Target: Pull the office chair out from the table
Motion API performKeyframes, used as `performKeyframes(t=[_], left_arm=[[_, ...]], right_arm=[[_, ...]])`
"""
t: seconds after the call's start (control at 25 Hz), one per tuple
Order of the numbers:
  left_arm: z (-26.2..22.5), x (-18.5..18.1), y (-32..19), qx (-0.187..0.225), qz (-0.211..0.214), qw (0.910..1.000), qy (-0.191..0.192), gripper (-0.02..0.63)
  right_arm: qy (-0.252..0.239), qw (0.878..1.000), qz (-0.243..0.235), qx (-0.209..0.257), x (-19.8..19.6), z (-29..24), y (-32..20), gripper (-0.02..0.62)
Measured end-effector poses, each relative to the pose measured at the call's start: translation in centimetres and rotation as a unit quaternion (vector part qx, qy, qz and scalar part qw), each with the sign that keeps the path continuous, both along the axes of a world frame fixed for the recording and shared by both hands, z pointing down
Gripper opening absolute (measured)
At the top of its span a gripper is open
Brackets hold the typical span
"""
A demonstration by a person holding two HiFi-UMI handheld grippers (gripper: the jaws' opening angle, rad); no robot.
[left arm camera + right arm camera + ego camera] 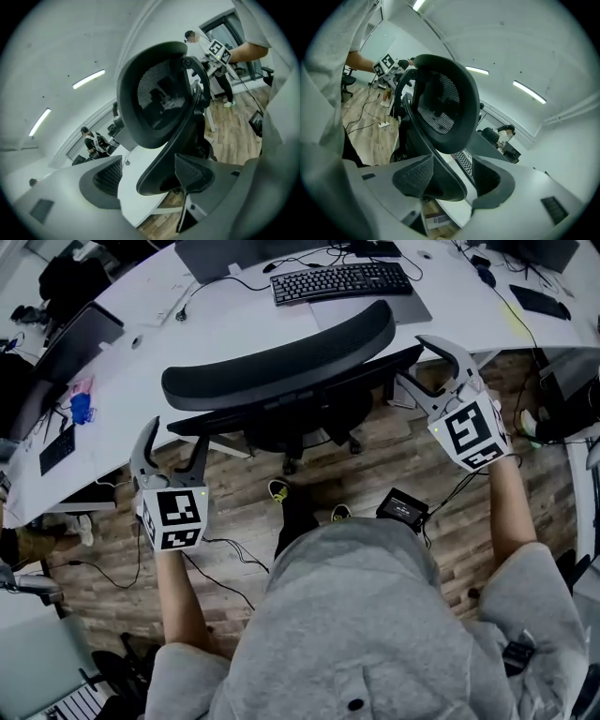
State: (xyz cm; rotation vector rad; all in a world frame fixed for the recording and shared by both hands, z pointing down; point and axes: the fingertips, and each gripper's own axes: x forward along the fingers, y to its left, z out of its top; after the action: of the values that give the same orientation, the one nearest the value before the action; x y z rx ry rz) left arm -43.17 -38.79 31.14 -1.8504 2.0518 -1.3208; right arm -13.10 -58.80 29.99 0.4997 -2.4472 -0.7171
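Office chair (281, 371) not pulled out yet. An armrest tip (152, 180) is bracketed, unpinched, between the spread jaws of the left gripper (176, 437) and of the right gripper (414, 360), likely for an even tug; beyond the jaws it's parked against the table (225, 320)

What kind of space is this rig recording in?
Most likely an open-plan office: a long white desk with a keyboard, a mesh-backed office chair pushed up to it, and another person seated at a workstation in the background.
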Motion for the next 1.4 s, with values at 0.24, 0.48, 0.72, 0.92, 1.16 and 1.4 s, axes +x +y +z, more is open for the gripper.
performKeyframes(t=[0.24,0.48,0.72,0.92,1.16,1.4], left_arm=[[4.1,-0.7,-1.6,-0.128,0.065,0.9896,0.012,0.341],[6.8,-0.3,-3.5,-0.193,0.097,0.9759,0.027,0.341],[9.4,-0.7,-4.6,-0.254,0.134,0.9570,-0.037,0.337],[8.9,-1.0,-5.0,-0.241,0.152,0.9561,-0.071,0.189],[9.2,-0.8,-4.7,-0.230,0.164,0.9552,-0.088,0.169],[9.1,-0.8,-4.7,-0.238,0.158,0.9543,-0.086,0.169]], right_arm=[[0.154,0.986,-0.055,-0.015,-0.8,3.7,-1.0,0.250],[0.260,0.960,-0.107,0.000,-2.7,7.1,-1.3,0.249],[0.313,0.941,-0.124,0.009,-4.3,10.1,-1.8,0.247],[0.309,0.943,-0.117,0.037,-5.1,10.1,-2.5,0.187],[0.301,0.946,-0.112,0.050,-4.9,10.1,-2.3,0.186],[0.293,0.946,-0.123,0.057,-4.9,10.0,-2.2,0.170]])
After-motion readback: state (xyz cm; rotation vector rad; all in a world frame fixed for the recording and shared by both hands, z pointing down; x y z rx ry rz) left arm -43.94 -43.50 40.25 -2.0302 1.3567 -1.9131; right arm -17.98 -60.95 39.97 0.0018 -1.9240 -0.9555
